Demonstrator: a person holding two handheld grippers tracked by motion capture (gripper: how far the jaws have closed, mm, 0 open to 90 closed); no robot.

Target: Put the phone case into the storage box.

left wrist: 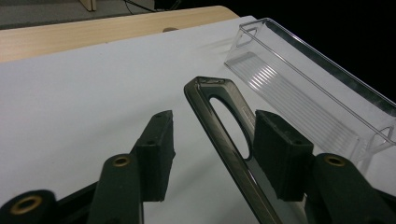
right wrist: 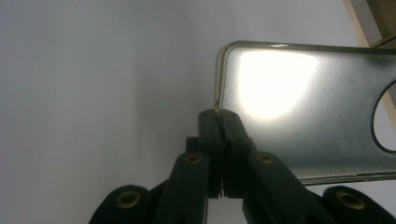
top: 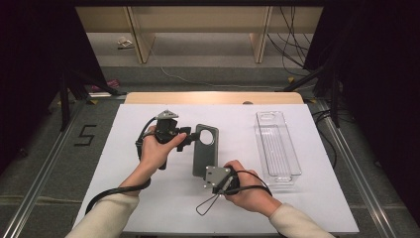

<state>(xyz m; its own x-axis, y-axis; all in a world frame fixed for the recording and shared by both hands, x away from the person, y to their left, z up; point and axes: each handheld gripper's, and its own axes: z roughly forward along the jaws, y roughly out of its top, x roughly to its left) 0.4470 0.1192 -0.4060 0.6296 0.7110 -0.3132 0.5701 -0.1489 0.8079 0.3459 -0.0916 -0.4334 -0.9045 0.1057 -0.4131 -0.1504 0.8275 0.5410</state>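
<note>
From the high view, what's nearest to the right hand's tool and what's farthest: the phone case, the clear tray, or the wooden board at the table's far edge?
1. Phone case: clamped at its near corner by the right tool.
2. Clear tray: to the right, on the white sheet.
3. Wooden board: along the far edge.

The white table (top: 148, 208) is lit brightly from above, while the room's sides are left dark. A big white glare is seen on the phone case (right wrist: 299, 112) in the right gripper view. The nearest jaws are blurred. Shadows are soft.
</note>
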